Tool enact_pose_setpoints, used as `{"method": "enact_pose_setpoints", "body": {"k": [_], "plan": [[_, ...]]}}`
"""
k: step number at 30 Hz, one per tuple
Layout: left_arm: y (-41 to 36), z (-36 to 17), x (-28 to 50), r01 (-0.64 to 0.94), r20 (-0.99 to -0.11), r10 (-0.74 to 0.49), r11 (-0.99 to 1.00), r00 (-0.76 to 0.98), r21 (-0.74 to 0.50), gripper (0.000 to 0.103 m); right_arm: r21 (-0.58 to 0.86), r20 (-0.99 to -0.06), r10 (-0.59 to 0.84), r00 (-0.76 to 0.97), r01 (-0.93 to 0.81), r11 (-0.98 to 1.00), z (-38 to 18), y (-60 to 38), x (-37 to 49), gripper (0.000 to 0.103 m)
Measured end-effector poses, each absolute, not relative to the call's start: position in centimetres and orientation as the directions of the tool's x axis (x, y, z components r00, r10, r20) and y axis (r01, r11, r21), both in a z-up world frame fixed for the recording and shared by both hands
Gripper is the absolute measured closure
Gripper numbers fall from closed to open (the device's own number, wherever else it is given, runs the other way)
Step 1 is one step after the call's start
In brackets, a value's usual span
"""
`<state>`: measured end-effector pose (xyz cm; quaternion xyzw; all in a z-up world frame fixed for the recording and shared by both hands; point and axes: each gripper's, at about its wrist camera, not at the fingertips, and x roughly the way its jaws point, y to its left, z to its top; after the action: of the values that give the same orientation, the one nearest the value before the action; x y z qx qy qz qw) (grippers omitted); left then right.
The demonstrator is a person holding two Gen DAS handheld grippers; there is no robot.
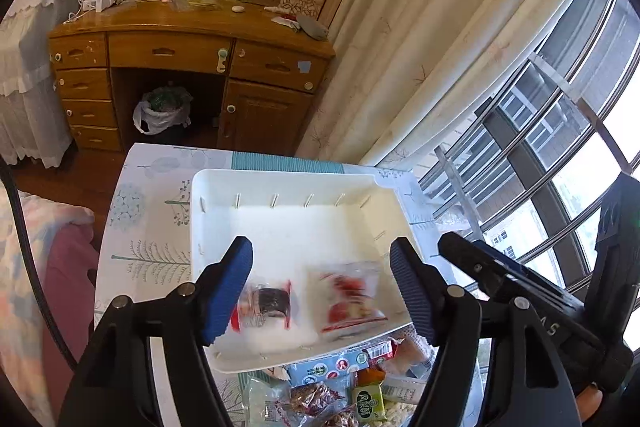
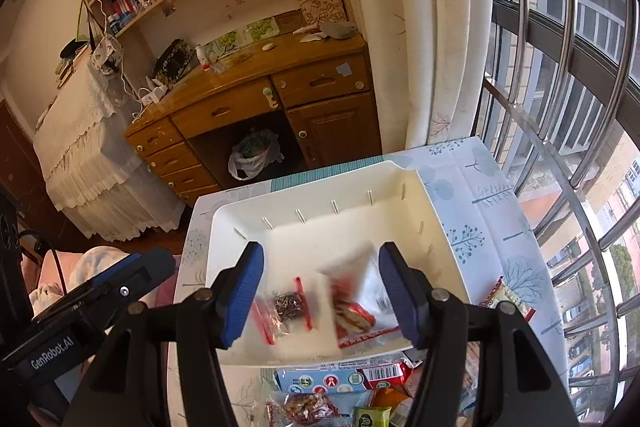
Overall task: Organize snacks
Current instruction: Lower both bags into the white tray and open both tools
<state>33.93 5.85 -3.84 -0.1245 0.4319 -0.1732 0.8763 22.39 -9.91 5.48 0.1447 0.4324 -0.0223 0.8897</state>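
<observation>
Both hand-held grippers, left (image 1: 322, 287) and right (image 2: 320, 293), gape released above the tray (image 1: 280, 183) holding two packets (image 1: 264, 307) (image 1: 348, 299). Only the right view shows a packet (image 2: 506, 297) right of the tray.

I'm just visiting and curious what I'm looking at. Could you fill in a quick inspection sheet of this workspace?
Surface: table under a tree-print cloth.
Job's things: white bin holding two blurred snack packets, dark and red; snack pile at near edge.
Clutter: one packet beside the bin.
Grippers: left gripper and right gripper open, empty, over the bin.
Cables: black cord at left.
Surroundings: wooden desk, curtain, barred window.
</observation>
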Motion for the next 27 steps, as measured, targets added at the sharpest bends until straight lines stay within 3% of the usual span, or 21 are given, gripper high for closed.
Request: {"method": "enact_pose_setpoints", "body": {"k": [13, 27], "plan": [[6.9, -3.8, 31.5, 0.211, -0.765, -0.382, 0.924, 0.519, -0.318, 0.033, 0.260, -0.761, 0.071, 0.644, 0.204, 0.944, 5.9, -10.7, 19.6, 0.042], [8.7, -7.7, 26.5, 0.164, -0.799, -0.393, 0.919, 0.455, -0.358, 0.033, 0.220, -0.795, 0.035, 0.605, 0.235, 0.947, 3.0, -10.2, 12.9, 0.042]]}}
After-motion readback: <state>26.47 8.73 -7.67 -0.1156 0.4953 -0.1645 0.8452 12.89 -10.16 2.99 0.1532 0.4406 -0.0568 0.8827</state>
